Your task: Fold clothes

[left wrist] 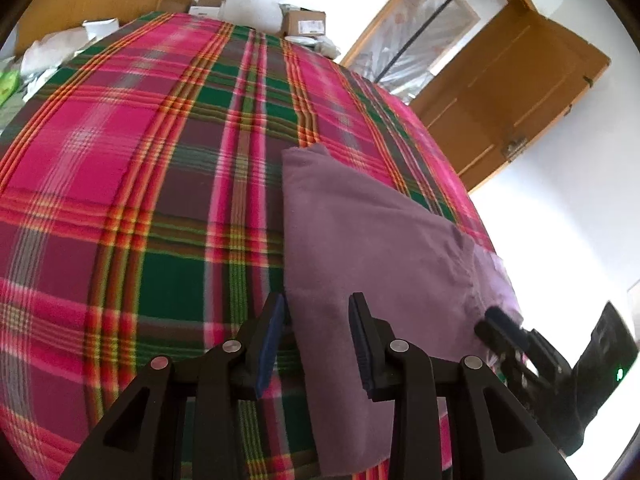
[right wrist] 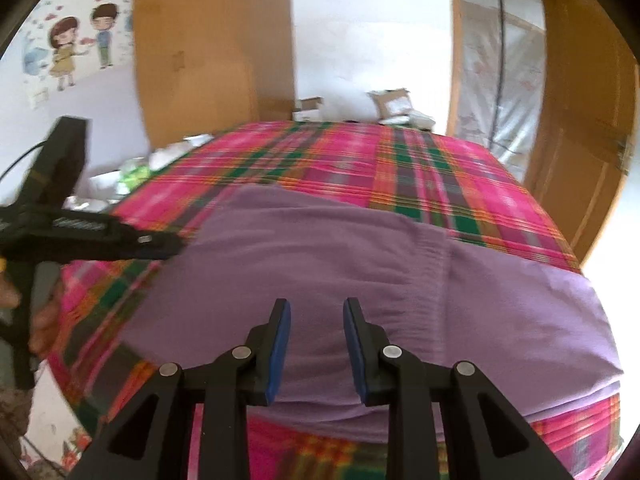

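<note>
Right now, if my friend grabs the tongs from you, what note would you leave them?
Left tongs: open, holding nothing, hovering at the left edge of the purple garment.
Right tongs: open, empty, above the garment's middle.
The garment lies on the plaid bedspread, near the front edge of the bed.
Done: it looks folded at least once, with neat straight edges.
Left: probably one more fold or a smoothing. I cannot tell how many layers there are.

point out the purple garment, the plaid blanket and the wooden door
purple garment (right wrist: 320,264): right wrist view, middle of the cloth
plaid blanket (left wrist: 120,168): left wrist view, bare pink-and-green area
wooden door (left wrist: 516,108): left wrist view, panel centre
</note>
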Demonstrator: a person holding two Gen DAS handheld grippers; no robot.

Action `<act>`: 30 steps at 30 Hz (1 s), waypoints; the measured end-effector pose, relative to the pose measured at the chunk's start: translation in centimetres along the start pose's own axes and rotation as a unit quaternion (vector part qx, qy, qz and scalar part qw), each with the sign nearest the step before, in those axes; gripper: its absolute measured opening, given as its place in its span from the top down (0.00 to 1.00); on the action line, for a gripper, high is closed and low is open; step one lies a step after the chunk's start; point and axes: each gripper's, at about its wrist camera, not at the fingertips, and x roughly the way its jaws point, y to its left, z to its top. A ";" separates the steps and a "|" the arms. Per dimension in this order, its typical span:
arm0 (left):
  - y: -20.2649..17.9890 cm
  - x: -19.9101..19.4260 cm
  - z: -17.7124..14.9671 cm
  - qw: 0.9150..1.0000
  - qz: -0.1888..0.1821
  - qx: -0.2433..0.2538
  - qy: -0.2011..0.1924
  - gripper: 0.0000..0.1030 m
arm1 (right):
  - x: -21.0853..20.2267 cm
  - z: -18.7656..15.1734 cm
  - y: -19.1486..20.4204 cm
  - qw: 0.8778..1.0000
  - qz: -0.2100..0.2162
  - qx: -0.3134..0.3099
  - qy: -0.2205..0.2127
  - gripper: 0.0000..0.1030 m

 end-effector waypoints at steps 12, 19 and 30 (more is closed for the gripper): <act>1.4 -1.1 -0.7 1.000 -0.010 -0.024 0.013 0.66 | 1.9 -1.0 8.4 0.990 0.127 -0.057 0.015 0.54; 2.2 -0.6 -0.6 0.999 -0.010 -0.034 0.023 0.66 | 3.2 -1.8 10.5 0.991 0.100 -0.083 0.022 0.51; 2.6 0.2 0.5 0.998 -0.031 -0.047 0.028 0.56 | 3.1 -3.4 13.2 0.990 0.014 -0.142 -0.005 0.49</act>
